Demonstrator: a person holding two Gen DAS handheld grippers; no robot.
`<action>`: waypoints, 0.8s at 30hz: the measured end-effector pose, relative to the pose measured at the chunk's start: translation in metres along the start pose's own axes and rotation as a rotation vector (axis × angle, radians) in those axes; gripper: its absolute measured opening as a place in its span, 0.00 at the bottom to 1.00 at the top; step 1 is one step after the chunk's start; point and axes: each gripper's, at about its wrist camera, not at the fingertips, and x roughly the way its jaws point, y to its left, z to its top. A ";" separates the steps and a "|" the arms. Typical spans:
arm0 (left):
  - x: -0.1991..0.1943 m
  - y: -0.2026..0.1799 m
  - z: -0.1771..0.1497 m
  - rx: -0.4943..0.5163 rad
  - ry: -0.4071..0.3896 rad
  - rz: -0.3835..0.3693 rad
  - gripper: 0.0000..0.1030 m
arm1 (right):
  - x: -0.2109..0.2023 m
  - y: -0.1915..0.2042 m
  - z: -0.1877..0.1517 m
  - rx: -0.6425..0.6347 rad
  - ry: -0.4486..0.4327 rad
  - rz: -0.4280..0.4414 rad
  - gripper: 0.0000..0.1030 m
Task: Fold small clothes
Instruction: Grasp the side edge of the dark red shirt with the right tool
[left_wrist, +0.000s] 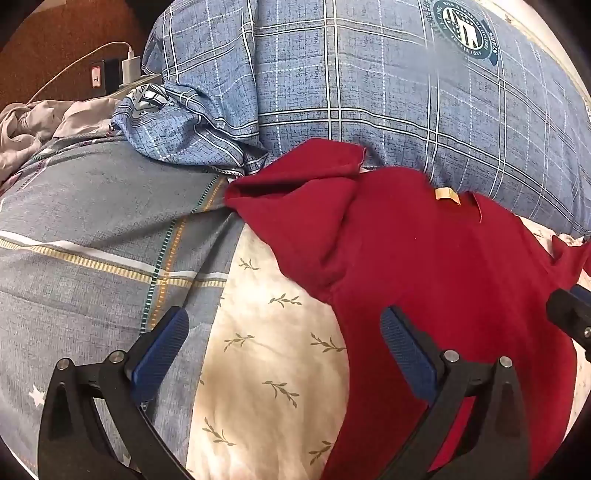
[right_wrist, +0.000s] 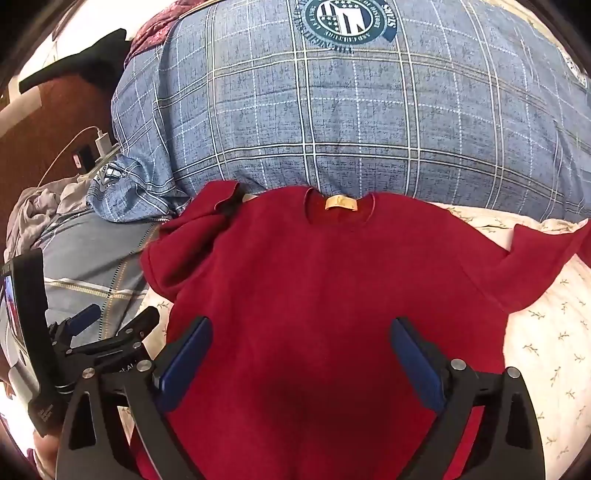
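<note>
red shirt (right_wrist: 325, 280) spread beneath right gripper (right_wrist: 301, 354) wide jaws, left gripper (left_wrist: 284, 345) at its edge

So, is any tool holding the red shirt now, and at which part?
Nothing is held. The left tool and the right tool are both open above the red shirt, which lies spread on the bed sheet.

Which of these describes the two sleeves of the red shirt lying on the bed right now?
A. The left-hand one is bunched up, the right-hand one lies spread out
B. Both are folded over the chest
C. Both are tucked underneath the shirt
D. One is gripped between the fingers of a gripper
A: in the right wrist view the red shirt has its left-hand sleeve crumpled and its right-hand sleeve spread flat on the sheet.
</note>
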 end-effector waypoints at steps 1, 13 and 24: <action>0.001 0.000 0.000 -0.001 0.003 0.002 1.00 | 0.001 -0.001 0.000 0.004 0.006 0.007 0.92; 0.012 0.005 0.006 -0.006 0.019 0.014 1.00 | 0.014 0.011 0.002 -0.022 0.036 0.050 0.87; 0.020 0.010 0.009 -0.021 0.038 0.026 1.00 | 0.035 0.026 0.014 -0.093 0.007 0.067 0.80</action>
